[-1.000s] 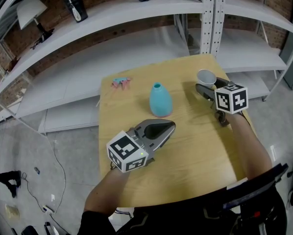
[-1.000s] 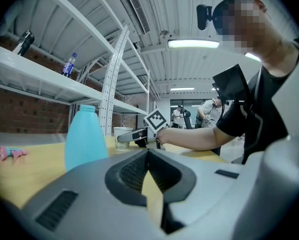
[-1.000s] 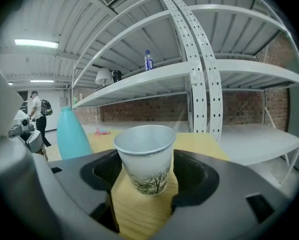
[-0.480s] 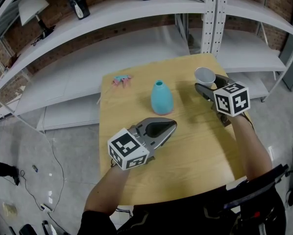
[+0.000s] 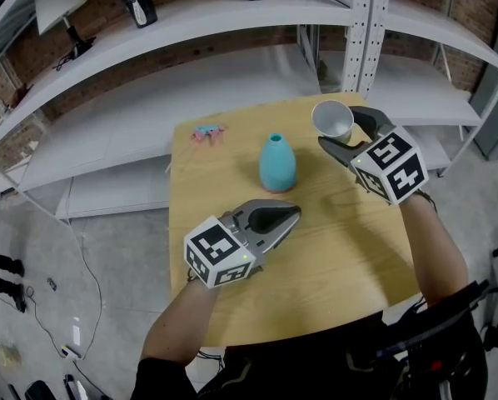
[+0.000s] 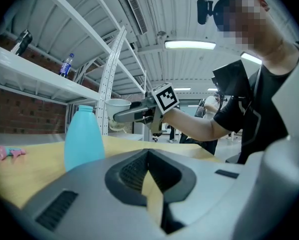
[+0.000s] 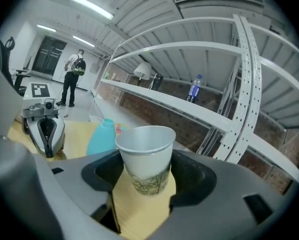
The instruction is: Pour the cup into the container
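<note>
On the tabletop point(image 5: 332, 240), pink scraps point(image 5: 207, 132) lie left of the teal container point(image 5: 277, 163); your right fingers point(image 5: 339, 152) clamp the white cup point(image 5: 332, 119), left fingers point(image 6: 79, 194) together.

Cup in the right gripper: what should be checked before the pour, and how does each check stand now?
1. Cup gripped in right gripper jaws: ok.
2. Cup roughly upright, not tipped: ok.
3. Bottle upright on table: ok.
4. Cup over bottle mouth: not ok, it is off to the side.
5. Cup contents: cannot tell.
6. Left gripper shut, empty, apart from bottle: ok.
</note>
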